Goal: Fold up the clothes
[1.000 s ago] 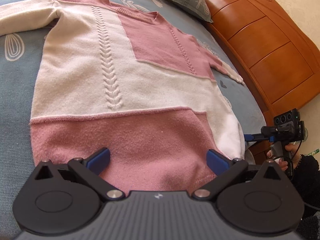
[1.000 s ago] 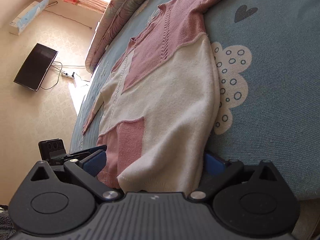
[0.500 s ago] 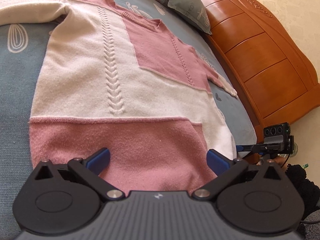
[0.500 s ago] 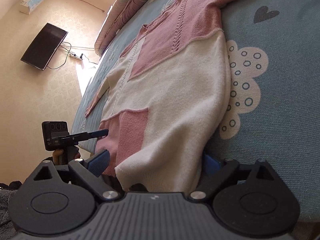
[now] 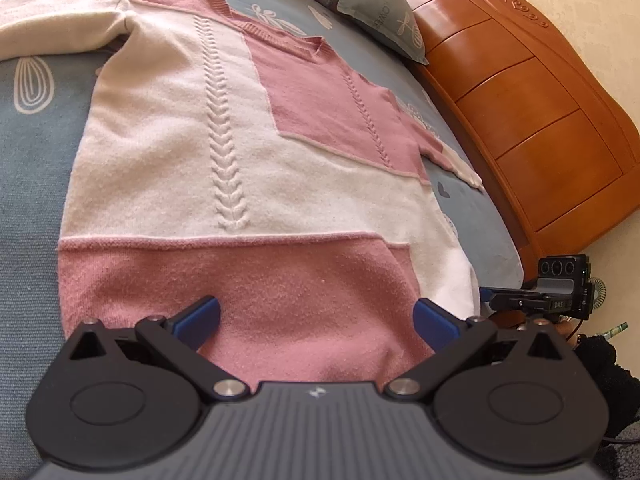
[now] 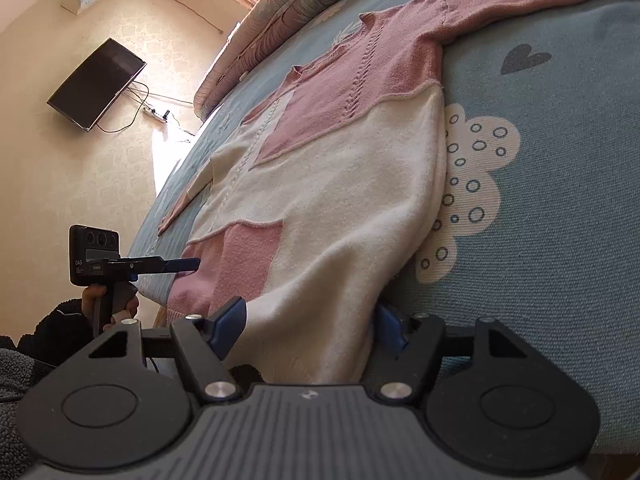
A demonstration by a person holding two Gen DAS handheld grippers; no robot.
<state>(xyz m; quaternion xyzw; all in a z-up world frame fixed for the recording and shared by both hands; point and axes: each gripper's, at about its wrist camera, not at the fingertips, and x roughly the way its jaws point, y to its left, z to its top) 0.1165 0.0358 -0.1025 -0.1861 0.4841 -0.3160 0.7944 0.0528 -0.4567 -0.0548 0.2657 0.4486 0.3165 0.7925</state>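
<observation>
Blue bedding with white prints covers the bed [image 5: 32,184], and a wooden headboard [image 5: 532,120] rises beyond it on the right of the left wrist view, with a grey pillow [image 5: 380,16] against it. On the bed lies the sweater [image 5: 240,168], spread flat, face up, in cream and pink blocks, sleeves out to both sides and neck pointing away from the left gripper [image 5: 316,316]. That gripper's jaws stand wide apart over the pink hem band, which lies between them; the blue pads [image 5: 200,316] do not press on the cloth. Beyond the right-hand jaw, off the bed's edge, the right gripper [image 5: 486,294] reaches toward the cream corner of the hem. In the right wrist view the right gripper [image 6: 310,322] has that cream corner between its jaws, which are closing on it; the left pad [image 6: 228,320] sits just at the fabric, while the right pad is half hidden under the cloth, so a firm clench cannot be confirmed. Past its left-hand jaw a hand [image 6: 106,300] holds the left gripper [image 6: 188,264] at the pink hem. A dark screen [image 6: 96,84] hangs on the far wall.
</observation>
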